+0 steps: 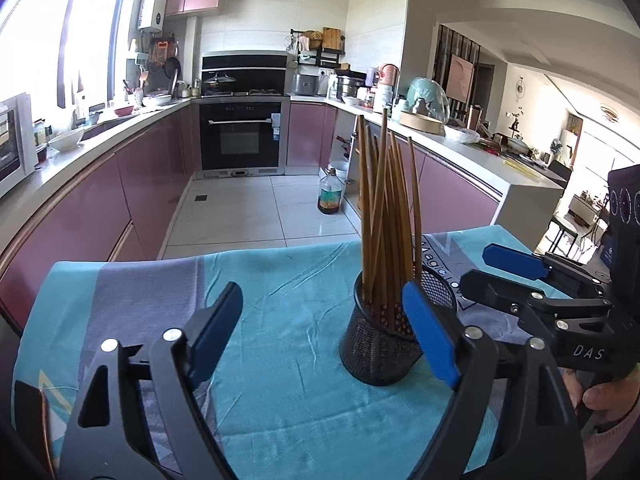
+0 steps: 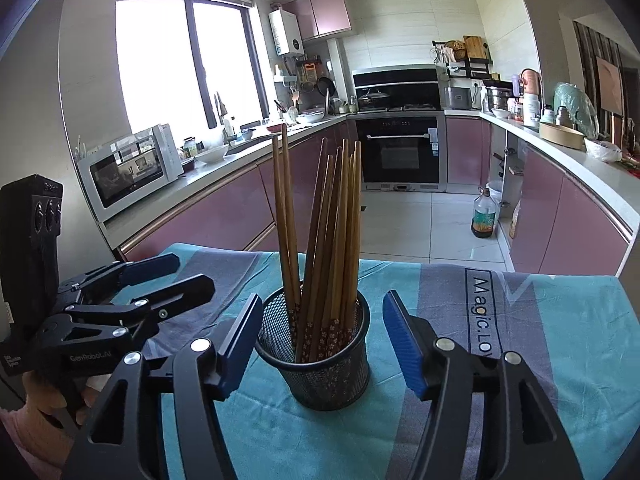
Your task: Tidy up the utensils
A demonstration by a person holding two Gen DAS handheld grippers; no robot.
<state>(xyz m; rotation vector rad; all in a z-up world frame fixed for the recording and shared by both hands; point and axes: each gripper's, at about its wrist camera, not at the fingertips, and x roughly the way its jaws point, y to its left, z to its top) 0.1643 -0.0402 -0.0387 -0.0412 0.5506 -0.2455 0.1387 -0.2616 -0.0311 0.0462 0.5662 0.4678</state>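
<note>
Kitchen: pink cabinets, black oven point(image 2: 402, 154) at the far wall.
Worktop point(image 2: 560, 320): draped in a teal and grey cloth.
Chopsticks point(image 2: 328, 220): upright in a black mesh cup point(image 2: 320, 372), mid-worktop.
Left claw point(image 1: 316, 336): wide, empty, cup near its right finger.
Right claw point(image 2: 320, 344): wide, empty, flanking the cup.

Chopsticks point(image 2: 320, 232) in holder point(image 2: 316, 364) on cloth point(image 2: 540, 340)
</note>
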